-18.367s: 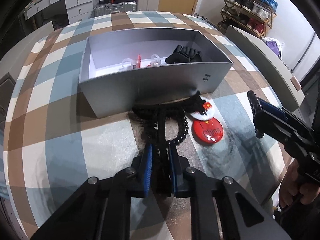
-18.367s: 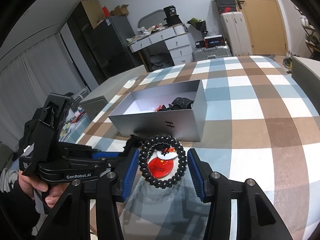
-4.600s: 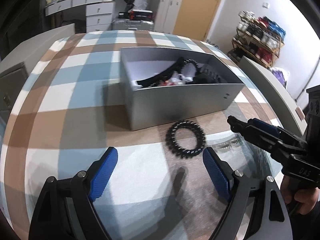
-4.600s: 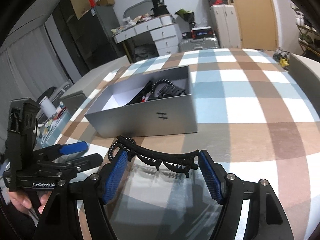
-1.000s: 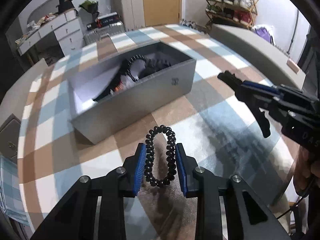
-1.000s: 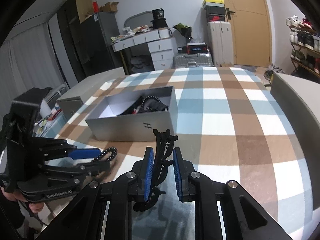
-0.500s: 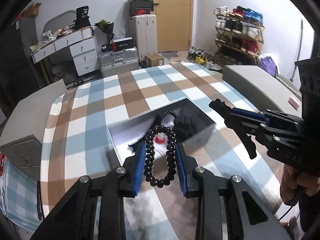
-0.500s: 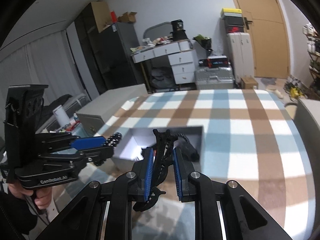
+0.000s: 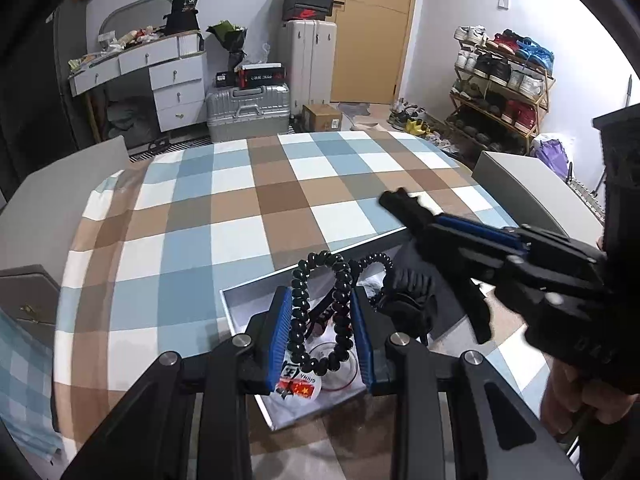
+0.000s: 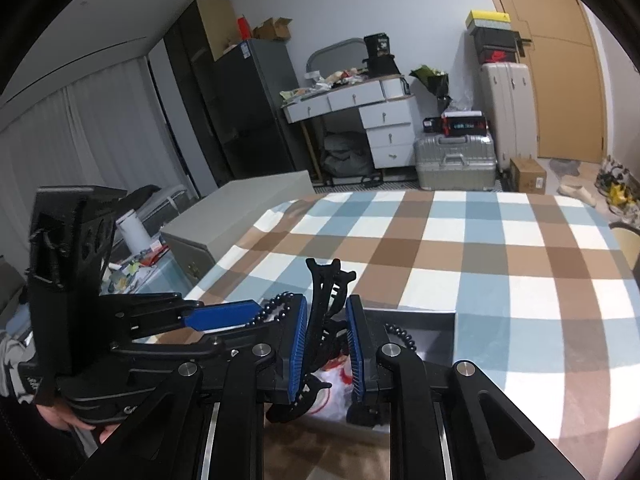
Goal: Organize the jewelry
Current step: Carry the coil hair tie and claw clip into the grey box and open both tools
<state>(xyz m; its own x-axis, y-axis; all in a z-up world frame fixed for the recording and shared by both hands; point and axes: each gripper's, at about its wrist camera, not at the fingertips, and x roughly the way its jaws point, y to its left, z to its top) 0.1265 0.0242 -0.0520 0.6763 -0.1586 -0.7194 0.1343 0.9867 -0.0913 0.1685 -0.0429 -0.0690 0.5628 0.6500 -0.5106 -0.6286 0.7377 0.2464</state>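
Observation:
My left gripper (image 9: 318, 297) is shut on a black coiled bracelet (image 9: 299, 320), which hangs in a loop between the blue pads. Right under it lies the open grey box (image 9: 256, 283) on the checked tablecloth. A red badge (image 9: 297, 387), another black coil (image 9: 374, 261) and a dark bundle (image 9: 406, 290) lie inside. My right gripper (image 10: 327, 303) is shut on a black claw hair clip (image 10: 325, 280), held upright over the box's far rim (image 10: 420, 313). In the left wrist view the right gripper (image 9: 396, 200) reaches in from the right. In the right wrist view the left gripper (image 10: 256, 309) is on the left.
Grey bench-like seats (image 9: 516, 184) (image 10: 240, 204) flank the table. Beyond it stand a white drawer desk (image 9: 176, 80), silver suitcases (image 9: 248, 110) and a shoe rack (image 9: 504, 80). A hand (image 9: 576, 400) holds the right gripper's handle at the lower right.
Both grippers have moved forward and risen, from short of the box to above its open top. The bracelet and the hair clip stayed gripped.

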